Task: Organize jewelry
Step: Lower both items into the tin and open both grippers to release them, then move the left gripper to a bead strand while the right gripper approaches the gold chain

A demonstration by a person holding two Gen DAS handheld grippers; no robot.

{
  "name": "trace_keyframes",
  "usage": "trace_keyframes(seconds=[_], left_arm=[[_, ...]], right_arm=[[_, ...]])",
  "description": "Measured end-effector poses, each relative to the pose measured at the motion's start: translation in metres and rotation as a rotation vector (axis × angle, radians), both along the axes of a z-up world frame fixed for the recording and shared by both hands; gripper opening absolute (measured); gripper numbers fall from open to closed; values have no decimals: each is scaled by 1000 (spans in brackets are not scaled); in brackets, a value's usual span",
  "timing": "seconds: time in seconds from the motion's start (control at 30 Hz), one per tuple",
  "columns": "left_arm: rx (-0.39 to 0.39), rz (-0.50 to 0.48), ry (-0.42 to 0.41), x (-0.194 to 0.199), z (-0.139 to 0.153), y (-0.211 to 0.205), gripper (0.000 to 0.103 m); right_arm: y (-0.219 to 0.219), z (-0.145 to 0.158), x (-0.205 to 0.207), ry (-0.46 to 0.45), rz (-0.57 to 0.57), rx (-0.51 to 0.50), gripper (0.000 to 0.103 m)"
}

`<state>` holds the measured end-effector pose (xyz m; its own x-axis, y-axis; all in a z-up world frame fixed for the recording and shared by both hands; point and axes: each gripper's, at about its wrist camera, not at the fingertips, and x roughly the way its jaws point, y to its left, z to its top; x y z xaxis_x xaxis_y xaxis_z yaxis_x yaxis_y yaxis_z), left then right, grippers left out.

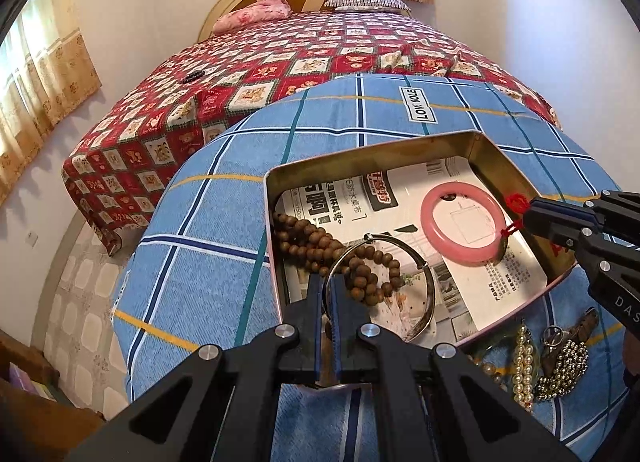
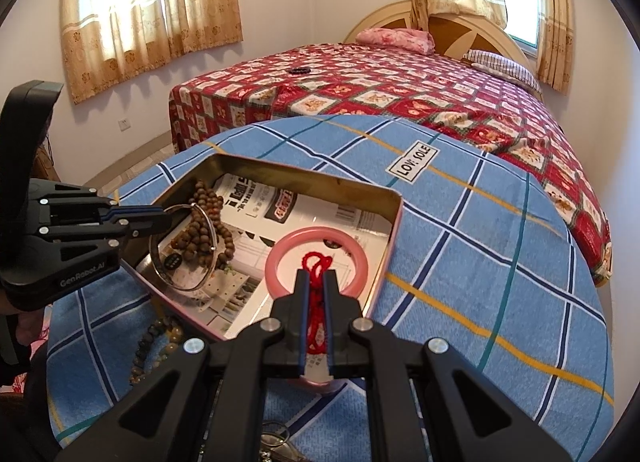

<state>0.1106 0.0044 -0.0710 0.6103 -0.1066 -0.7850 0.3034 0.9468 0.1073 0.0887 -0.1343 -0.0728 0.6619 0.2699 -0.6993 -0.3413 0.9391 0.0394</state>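
1. Left wrist view: left gripper (image 1: 329,286), jaws clamped on the rim of a silver bangle (image 1: 400,262). The bangle lies tilted in the tin box (image 1: 360,158) at about 6 o'clock of the box floor, over a strand of brown wooden beads (image 1: 320,242).
2. Right wrist view: right gripper (image 2: 316,282), jaws closed on a red knotted cord (image 2: 316,262). The cord hangs over the near arc of a pink bangle (image 2: 320,238), which lies flat on the printed paper liner (image 2: 280,206) at roughly 3 o'clock in the box.
3. Box stands on a blue checked cloth (image 1: 224,198).
4. Unsorted stock, left wrist view, 5 o'clock outside the box: pearl strand (image 1: 524,366), cluster of small metal beads (image 1: 566,370), key ring (image 1: 552,332).
5. Step in hand, by judgement: both items are being set down in the box.
6. Next move calls for opening each gripper in turn, lifting clear without snagging cord or bangle, then fetching the loose pieces.
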Motion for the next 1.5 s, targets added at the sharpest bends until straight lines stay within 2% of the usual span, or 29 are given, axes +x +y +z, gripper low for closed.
trace_keyframes(seconds=[0.97,1.03,1.1,1.17,1.23,1.3,1.37,1.4,1.5], left_arm=[[7,16,2,-6,-3,6,5],[13,25,5,-8,-1,7,5],[11,26,1,-11,2,8,6],[22,29,-6,-15,5,8,6],[28,28,-11,-18,9,7,11],[23,30,-26,-22,13,9,24],[27,37,-59,-29,19,10,62],[32,42,-78,-31,22,10,72],[20,38,-86,-37,26,12,72]], right_arm=[[0,-7,0,3,-6,-22,11],[-1,-7,0,2,-9,-24,16],[-1,-4,-3,-11,-13,-19,34],[-1,-2,-5,-20,-8,-12,43],[0,2,-11,-43,-13,-34,50],[0,5,-16,-56,-17,-36,62],[-3,6,-20,-59,-27,-34,64],[-4,6,-21,-59,-30,-34,65],[-9,7,-27,-61,-47,-34,69]])
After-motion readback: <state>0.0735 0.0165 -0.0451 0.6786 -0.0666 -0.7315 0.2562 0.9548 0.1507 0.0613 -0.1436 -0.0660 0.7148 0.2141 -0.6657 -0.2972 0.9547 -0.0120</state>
